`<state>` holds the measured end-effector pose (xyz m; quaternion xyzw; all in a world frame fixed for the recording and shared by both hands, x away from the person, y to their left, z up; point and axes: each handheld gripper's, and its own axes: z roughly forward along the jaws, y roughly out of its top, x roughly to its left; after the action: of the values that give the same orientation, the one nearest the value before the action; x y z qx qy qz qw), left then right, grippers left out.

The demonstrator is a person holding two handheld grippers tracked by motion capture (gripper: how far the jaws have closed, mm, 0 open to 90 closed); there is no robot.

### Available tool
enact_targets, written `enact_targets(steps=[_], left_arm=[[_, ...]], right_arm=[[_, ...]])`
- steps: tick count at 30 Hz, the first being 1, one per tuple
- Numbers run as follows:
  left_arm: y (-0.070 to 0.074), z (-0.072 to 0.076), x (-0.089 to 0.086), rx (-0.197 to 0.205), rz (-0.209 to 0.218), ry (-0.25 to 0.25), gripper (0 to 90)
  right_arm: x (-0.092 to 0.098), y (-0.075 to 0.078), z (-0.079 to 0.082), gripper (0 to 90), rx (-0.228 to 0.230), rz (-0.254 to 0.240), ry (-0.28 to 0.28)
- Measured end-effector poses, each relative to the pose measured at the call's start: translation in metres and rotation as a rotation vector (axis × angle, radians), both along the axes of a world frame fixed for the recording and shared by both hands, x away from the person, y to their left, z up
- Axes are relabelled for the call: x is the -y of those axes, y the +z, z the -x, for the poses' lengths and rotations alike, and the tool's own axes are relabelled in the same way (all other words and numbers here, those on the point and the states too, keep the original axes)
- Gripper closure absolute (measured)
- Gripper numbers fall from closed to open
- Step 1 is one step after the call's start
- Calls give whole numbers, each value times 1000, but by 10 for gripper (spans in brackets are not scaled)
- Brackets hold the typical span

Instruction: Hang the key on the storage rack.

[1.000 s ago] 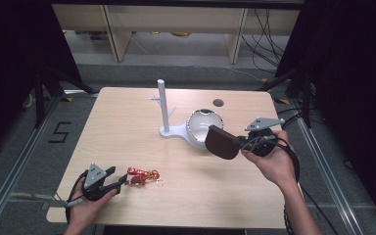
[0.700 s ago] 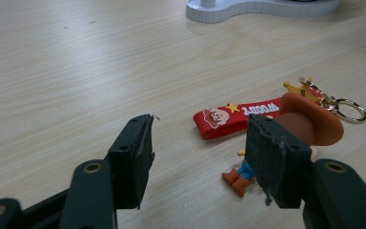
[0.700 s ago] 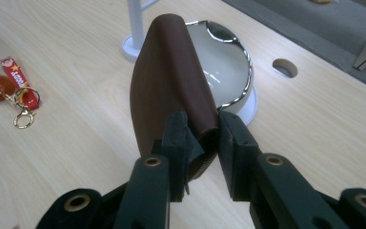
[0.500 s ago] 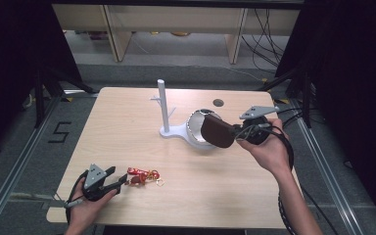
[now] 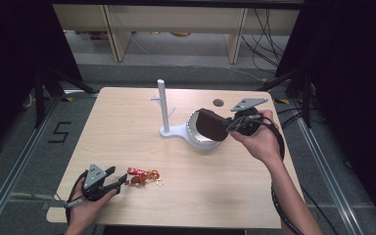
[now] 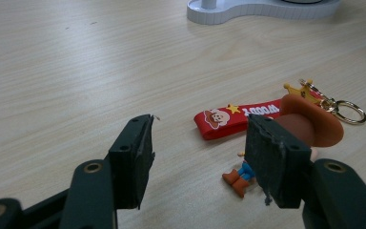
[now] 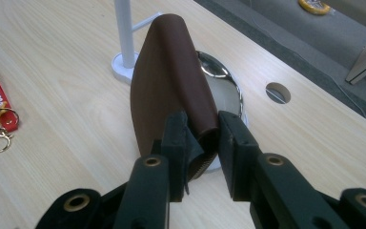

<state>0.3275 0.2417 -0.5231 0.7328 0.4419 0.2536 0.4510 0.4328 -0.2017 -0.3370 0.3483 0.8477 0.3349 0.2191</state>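
Brown leather pouch is clamped in your right gripper, and over the last second it has travelled from the open table in front of you to a spot directly above the round silver dish on the white stand. In the right gripper view the jaws pinch a folded edge of the pouch, which rises upright away from them, with the dish's shiny rim showing just behind it and the stand's post to one side. Whether the pouch's far end already touches the dish you cannot tell from these views; it looks held just over it.

That shift means the carry is nearly finished. What seems left is to lower the pouch into the dish and let go. Watch the tilt: released upright, it may flop over the rim.

Your left gripper has not moved in that time. It rests low on the table near the front edge, jaws apart and holding nothing, with the red strap keychain and its cowboy figure lying just beyond them. The right-hand pad partly covers the figure from the camera, but nothing is pinched. The table is otherwise bare wood.
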Motion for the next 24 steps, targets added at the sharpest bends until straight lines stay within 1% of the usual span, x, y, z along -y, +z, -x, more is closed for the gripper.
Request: enact_targets(steps=[3,4,9,10,12,15,16,18,19,22,23,24], left_arm=[[0,0,0,0,2,1,421],[0,0,0,1,6,-4,420],[0,0,0,2,7,-3,421],[0,0,0,2,5,-3,421],[0,0,0,2,5,-3,421],[0,0,0,1,2,-2,422],[0,0,0,0,2,-1,422],[0,0,0,1,0,1,422],[0,0,0,1,0,1,422],[0,0,0,0,-1,1,424],[0,0,1,1,2,2,424],[0,0,1,2,-2,1,425]], right_arm=[[-2,-1,-4,747,9,14,11],[-5,-2,-5,747,-2,1,-7],[-7,-4,-9,747,0,3,-14],[-6,-5,-13,747,4,16,-4],[-7,-5,-14,747,4,19,0],[-9,-7,-17,746,11,25,-5],[-10,-8,-19,746,5,27,-3],[-11,-9,-22,746,8,31,-7],[-11,-9,-23,746,-1,34,-7],[-12,-11,-26,746,2,37,-3],[-13,-12,-26,746,-5,36,-16],[-13,-13,-28,745,5,41,-7]])
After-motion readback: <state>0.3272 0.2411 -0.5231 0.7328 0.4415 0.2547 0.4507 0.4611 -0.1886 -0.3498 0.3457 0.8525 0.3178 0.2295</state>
